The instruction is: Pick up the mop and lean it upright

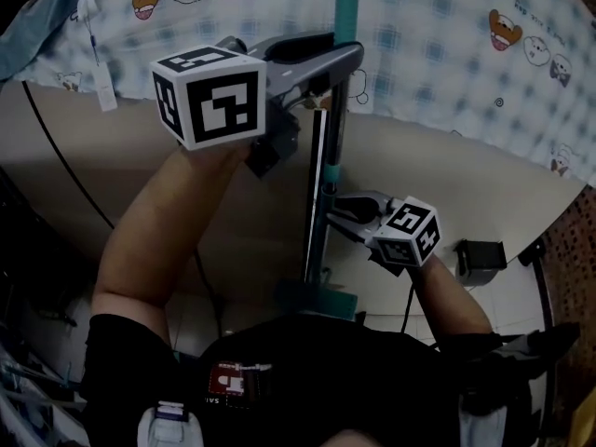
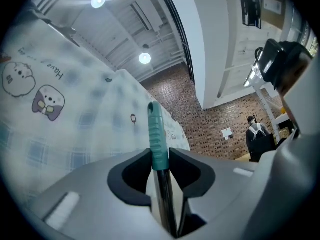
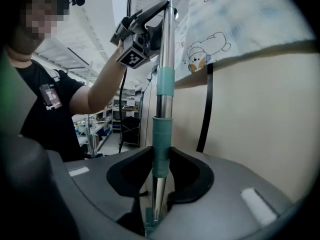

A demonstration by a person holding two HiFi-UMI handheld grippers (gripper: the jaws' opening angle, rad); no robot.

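Note:
The mop stands nearly upright in front of me: a metal pole (image 1: 317, 194) with a teal grip (image 1: 346, 3) at the top and a teal head (image 1: 321, 298) near the floor. My left gripper (image 1: 340, 63) is shut on the pole just below the teal grip (image 2: 156, 134), both pads pressing on it. Lower down, my right gripper (image 1: 337, 208) is shut on the pole at a teal collar (image 3: 161, 144). In the right gripper view the pole (image 3: 166, 49) rises to the left gripper (image 3: 150, 21) above.
A beige wall (image 1: 447, 175) stands right behind the mop, with a checked cloth (image 1: 447, 54) printed with cartoon animals hanging over its top. A black cable (image 3: 205, 109) hangs down the wall. A small black box (image 1: 480, 257) sits at the right.

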